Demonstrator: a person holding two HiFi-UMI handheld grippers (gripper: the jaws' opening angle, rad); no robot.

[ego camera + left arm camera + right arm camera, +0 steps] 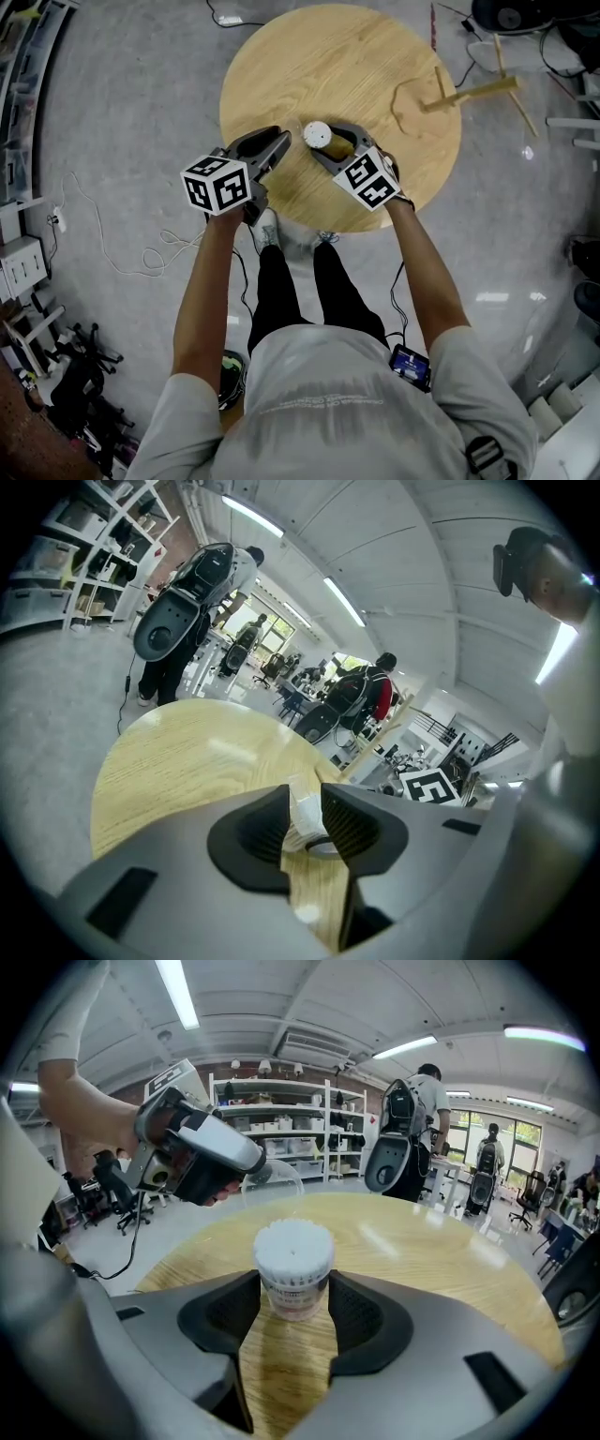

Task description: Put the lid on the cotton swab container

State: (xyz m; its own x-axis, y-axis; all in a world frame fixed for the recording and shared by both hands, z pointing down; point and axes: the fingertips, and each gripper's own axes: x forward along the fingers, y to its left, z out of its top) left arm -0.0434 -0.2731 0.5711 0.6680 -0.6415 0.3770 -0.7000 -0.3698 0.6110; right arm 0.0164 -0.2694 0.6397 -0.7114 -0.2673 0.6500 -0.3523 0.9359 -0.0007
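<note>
Head view: a person stands at the near edge of a round wooden table (pixel 356 66) with both bare forearms stretched forward and down, elbows almost straight, a gripper in each hand. The two grippers angle in toward each other over the near part of the tabletop, their marker cubes facing up.

The right gripper (pixel 326 141) reaches in from the right. Its dark pads sit against both sides of the cotton swab container (pixel 293 1265), which is upright between the jaws with its white swab ends uncovered. The container is over the near-centre part of the table, and the frames do not show whether its base rests on the wood.

The left gripper (pixel 281 141) comes in from the left with its jaws drawn narrow on the clear lid (pixel 302 816), which is pinched edge-on between the ribbed pads. In the right gripper view, the left gripper is held in the air above and to the left of the container, and the lid (pixel 274 1177) at its tip is apart from the open top.
</note>
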